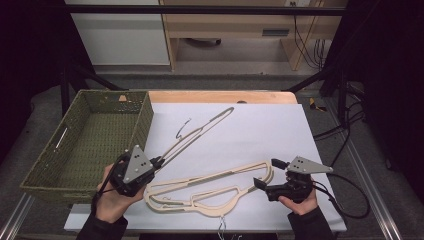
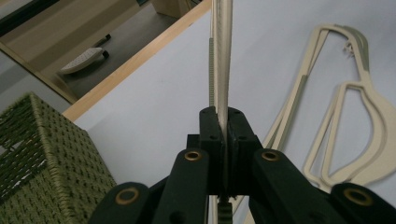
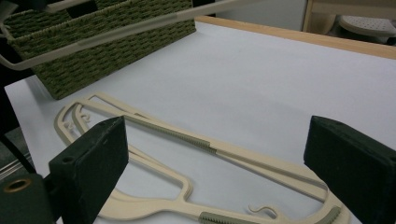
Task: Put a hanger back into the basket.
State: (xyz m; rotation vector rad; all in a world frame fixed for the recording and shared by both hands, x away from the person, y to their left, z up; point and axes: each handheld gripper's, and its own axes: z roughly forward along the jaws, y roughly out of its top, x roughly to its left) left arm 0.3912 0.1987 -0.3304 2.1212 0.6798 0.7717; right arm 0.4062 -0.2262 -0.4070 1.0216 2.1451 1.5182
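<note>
My left gripper is shut on one end of a thin cream hanger, which slants up and to the right above the white sheet. In the left gripper view the gripper pinches this hanger edge-on between its pads. A few more cream hangers lie stacked flat on the sheet near the front edge. My right gripper stands open at their right end, a jaw on either side. In the right gripper view the gripper has its pads wide apart and clear of the stack. The lifted hanger crosses the top.
A green woven basket stands at the left, beside the left hand; its wall is close to the left gripper. The white sheet covers a wooden table. Cables trail on the floor at the right.
</note>
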